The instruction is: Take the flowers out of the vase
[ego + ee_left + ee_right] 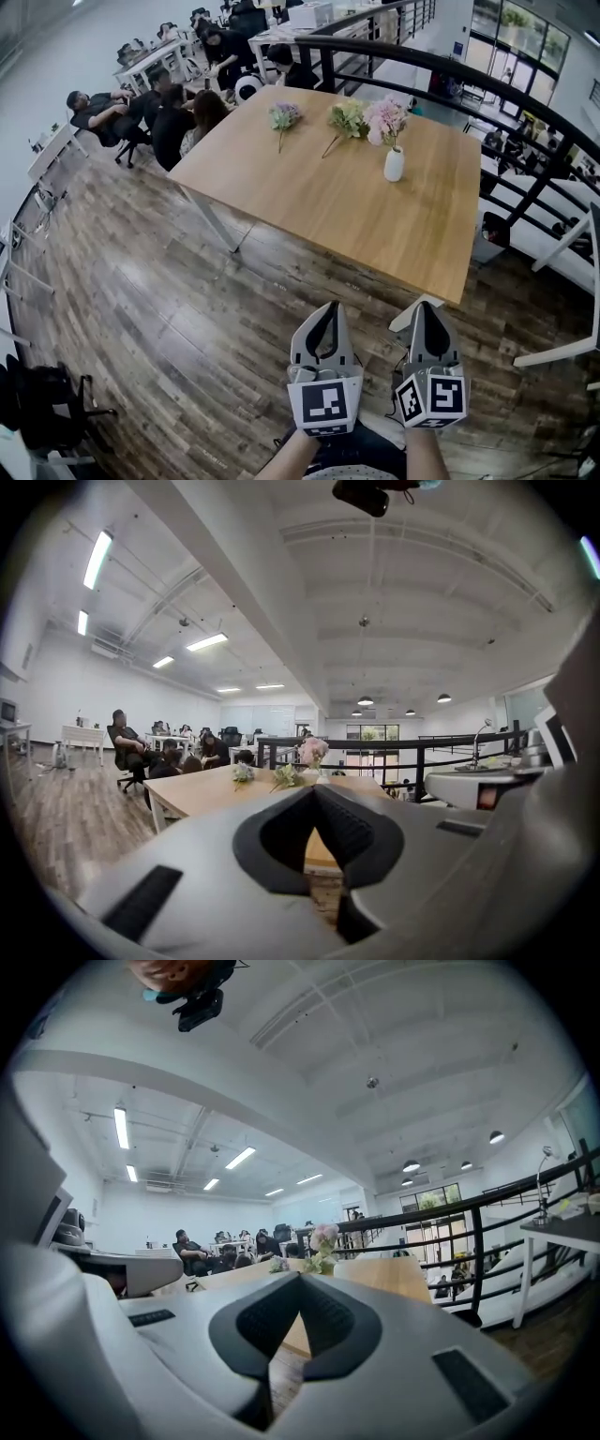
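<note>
A large light wooden table (356, 216) fills the upper middle of the head view, standing on a dark plank floor (141, 319). Toward the table's far right side stands a small white ceramic vase (395, 165), upright, with a bunch of pale pink flowers (386, 119) in its neck. To its left two stems lie flat on the tabletop, apart from the vase and from each other. The yellow-green flower stem (347, 118) is nearer the vase and the lilac flower stem (284, 116) is further left.

At the bottom of the frame both tools hang over the floor, short of the table's near edge and well apart from the vase. The grey left gripper (329, 306) is clenched, its tips meeting with nothing between them. In the left gripper view the pink flowers (313, 750) rise just above the joined tips. The vase seems to sit behind those tips, though I cannot make it out there. The grey right gripper (427, 305) is likewise pressed together and empty.

Seated people (178, 117) gather at desks in the upper left. A black metal railing (487, 80) curves across the upper right.
</note>
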A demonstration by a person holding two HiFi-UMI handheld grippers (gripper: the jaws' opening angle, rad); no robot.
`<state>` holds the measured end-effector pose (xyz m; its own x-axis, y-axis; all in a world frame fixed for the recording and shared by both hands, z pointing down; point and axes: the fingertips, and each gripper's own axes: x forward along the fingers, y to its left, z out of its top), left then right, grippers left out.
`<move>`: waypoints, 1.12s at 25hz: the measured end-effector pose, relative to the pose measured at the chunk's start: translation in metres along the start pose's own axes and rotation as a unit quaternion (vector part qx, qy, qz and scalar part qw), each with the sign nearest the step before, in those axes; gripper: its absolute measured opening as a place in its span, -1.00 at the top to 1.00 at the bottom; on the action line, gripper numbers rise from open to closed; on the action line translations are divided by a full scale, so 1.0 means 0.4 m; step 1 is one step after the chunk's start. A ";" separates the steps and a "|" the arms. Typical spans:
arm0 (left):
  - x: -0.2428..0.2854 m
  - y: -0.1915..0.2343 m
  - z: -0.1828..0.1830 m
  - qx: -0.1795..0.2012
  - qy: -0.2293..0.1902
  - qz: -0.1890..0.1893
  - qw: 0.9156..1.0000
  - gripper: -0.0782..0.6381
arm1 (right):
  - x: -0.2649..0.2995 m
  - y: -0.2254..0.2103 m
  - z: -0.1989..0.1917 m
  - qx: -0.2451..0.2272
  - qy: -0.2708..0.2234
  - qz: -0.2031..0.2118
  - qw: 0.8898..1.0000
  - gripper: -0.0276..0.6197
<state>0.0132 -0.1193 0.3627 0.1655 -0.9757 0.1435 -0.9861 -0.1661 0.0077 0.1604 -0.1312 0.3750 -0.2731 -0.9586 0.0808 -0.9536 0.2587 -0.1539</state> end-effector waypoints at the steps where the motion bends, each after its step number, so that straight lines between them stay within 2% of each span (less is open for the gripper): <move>1: 0.018 0.002 0.004 0.001 -0.007 -0.004 1.000 0.73 | 0.012 -0.007 0.000 -0.001 0.000 -0.005 1.000 0.94; 10: 0.168 0.079 0.032 -0.004 -0.014 -0.025 1.000 0.73 | 0.165 -0.010 0.019 -0.008 0.001 -0.033 0.999 0.94; 14: 0.216 0.131 0.034 -0.016 0.003 -0.027 0.999 0.73 | 0.234 0.022 0.026 -0.016 0.004 -0.032 0.999 0.94; 16: 0.242 0.166 0.041 -0.014 -0.008 -0.025 1.000 0.73 | 0.270 0.043 0.032 -0.022 0.007 -0.029 0.999 0.94; 20: 0.286 0.231 0.025 -0.034 0.016 -0.014 0.999 0.73 | 0.337 0.065 0.025 -0.024 0.008 -0.027 0.999 0.94; 23: 0.324 0.281 0.032 -0.033 0.001 -0.006 0.999 0.73 | 0.383 0.081 0.023 -0.026 0.010 -0.026 0.999 0.94; 28: 0.360 0.337 0.036 -0.041 0.008 -0.004 0.999 0.73 | 0.441 0.111 0.023 -0.032 0.014 -0.026 0.999 0.94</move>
<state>-0.0955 -0.2844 0.3702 0.1742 -0.9719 0.1580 -0.9828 -0.1615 0.0898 0.0709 -0.2899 0.3733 -0.2247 -0.9675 0.1158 -0.9727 0.2157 -0.0857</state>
